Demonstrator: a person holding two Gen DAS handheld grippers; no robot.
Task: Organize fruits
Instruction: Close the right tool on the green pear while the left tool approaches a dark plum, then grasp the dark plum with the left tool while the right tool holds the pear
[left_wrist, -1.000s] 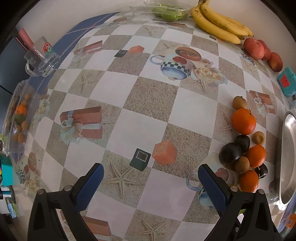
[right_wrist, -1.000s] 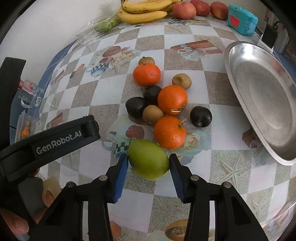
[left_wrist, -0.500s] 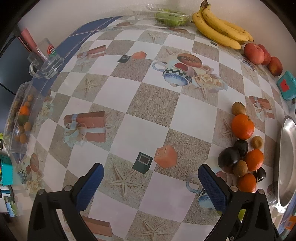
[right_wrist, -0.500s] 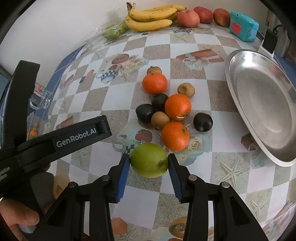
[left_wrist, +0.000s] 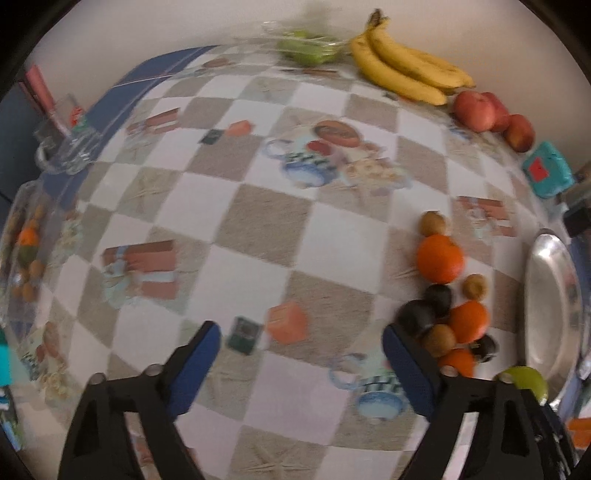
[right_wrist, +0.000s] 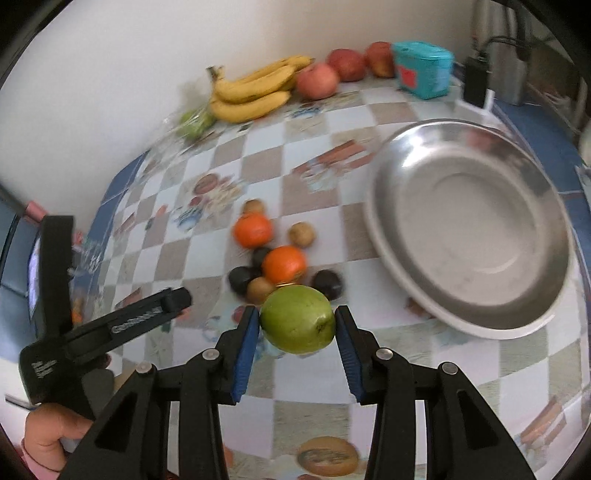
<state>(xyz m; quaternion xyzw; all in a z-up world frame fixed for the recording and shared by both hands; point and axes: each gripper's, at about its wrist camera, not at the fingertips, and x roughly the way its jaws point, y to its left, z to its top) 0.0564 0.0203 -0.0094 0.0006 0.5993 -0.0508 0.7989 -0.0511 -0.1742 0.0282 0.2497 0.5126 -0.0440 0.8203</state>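
item: green fruit, pinched side to side in the right gripper, clear of the table, between the loose fruit pile and the steel bowl by the right edge. left gripper: nothing between the pads, jaws closing over bare cloth. handling note: likely bound for the bowl; keep the squeeze even, since the round skin may roll; carry it over the rim, lower to the bowl floor, then release. bananas and apples sit at the far edge, untouched.
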